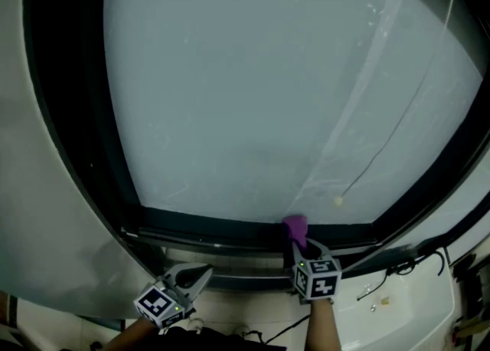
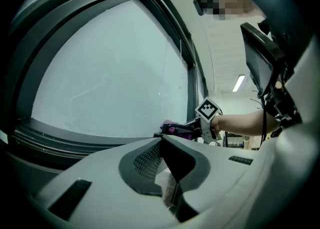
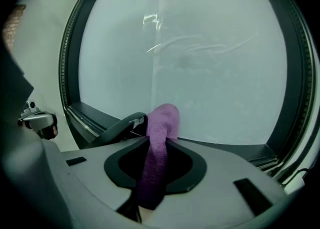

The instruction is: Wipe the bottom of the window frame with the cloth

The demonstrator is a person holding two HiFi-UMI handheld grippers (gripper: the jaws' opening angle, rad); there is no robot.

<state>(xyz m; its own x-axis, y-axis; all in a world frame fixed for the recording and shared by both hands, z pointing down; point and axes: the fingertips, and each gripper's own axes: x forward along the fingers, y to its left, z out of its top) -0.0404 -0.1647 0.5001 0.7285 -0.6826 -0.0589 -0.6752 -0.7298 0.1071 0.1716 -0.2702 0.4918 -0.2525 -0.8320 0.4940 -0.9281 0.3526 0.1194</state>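
Right gripper (image 1: 298, 247) is clamped tight on the purple cloth (image 1: 295, 226), with the cloth tip at the bottom window frame (image 1: 207, 228), by the glass. Left gripper (image 1: 200, 274) is closed and empty, below the frame. Risk: little cloth sticks out, so the bare jaw tips may scrape the frame, or drag may pull the cloth loose.

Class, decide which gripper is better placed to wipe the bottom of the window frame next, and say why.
Right. The right gripper is shut on the purple cloth, whose end sits at the window frame's bottom rail. The left gripper is shut, empty, and lower, off the frame.
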